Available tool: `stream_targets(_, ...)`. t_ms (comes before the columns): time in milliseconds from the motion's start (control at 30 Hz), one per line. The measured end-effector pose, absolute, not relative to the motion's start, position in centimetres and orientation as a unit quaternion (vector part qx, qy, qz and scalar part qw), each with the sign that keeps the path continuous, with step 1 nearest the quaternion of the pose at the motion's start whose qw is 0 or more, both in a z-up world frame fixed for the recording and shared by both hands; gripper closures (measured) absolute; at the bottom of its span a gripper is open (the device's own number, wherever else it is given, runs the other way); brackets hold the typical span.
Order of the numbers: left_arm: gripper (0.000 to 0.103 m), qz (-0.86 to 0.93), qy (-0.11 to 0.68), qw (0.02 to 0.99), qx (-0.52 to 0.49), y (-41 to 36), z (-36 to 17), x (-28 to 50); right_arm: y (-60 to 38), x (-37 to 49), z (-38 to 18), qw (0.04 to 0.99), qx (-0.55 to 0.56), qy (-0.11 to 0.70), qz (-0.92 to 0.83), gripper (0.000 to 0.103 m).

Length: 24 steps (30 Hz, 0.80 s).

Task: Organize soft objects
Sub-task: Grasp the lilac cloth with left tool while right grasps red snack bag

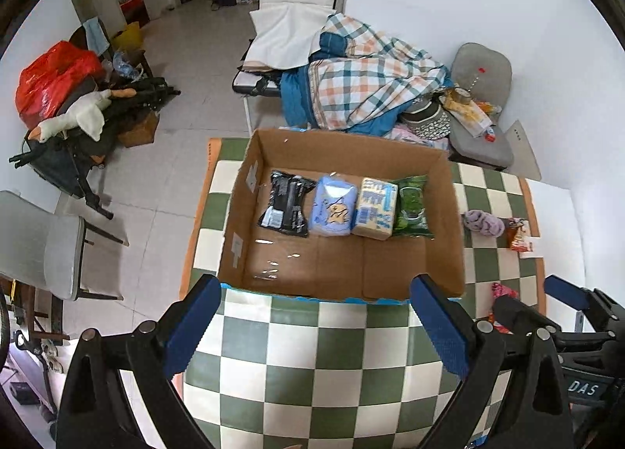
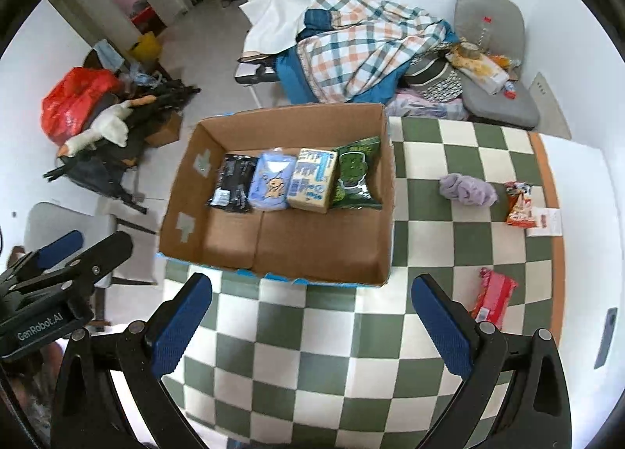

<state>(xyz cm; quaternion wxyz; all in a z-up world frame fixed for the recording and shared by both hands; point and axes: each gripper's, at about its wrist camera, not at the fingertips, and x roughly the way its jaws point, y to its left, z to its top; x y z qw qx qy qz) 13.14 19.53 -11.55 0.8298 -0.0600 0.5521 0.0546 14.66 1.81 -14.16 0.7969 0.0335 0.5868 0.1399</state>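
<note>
Corrugated cardboard box (image 1: 343, 214), open-topped with brown walls, on a table under a green-and-cream checkered cloth (image 1: 312, 351). Along the box's far wall, four soft packs in a row, edge to edge: a glossy black wrapper (image 1: 285, 203), a pale blue pillow-like pack (image 1: 334, 204) with a printed figure, a cream block (image 1: 375, 206) with blue lettering, a crinkled green foil pouch (image 1: 412, 206). Near half of the box floor bare cardboard, glinting with strips of tape.

Outside the box, to its right on the cloth: a fuzzy lilac bundle (image 2: 468, 189), rumpled and shapeless; just beyond it an orange-red snack bag (image 2: 517, 204); nearer the camera a flat pinkish-red packet (image 2: 494, 294) with a frilled end.

Left gripper (image 1: 312, 331) spread wide, blue ribbed pads apart, nothing between them, hovering before the box's near wall. Right gripper (image 2: 312, 326) likewise gaping and empty, the red packet just outside its right finger, the lilac bundle well ahead and to the right.
</note>
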Motion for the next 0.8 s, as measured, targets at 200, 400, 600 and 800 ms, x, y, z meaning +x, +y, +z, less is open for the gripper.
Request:
stream_targets(200, 0.004, 0.032, 0.545, 0.838, 0.001, 13.7, -10.8, 14.2, -3.7, 14.5, -15.0, 0.793, 0.074, 0.596, 0.104, 0.000)
stream_targets(400, 0.004, -0.012, 0.561, 0.822, 0.097, 4.1, -14.6, 17.8, -14.5, 14.9, -20.6, 0.767, 0.122, 0.630, -0.004, 0.000)
stream_targets(600, 0.004, -0.085, 0.575, 0.776, 0.243, -7.2, -21.3, 23.7, -23.7, 15.4, -30.0, 0.700, 0.188, 0.685, -0.074, 0.000)
stream_targets(800, 0.004, -0.141, 0.625, 0.696, 0.323, -14.7, -29.7, 30.0, -26.9, 16.1, -37.6, 0.656, 0.211, 0.719, -0.089, 0.003)
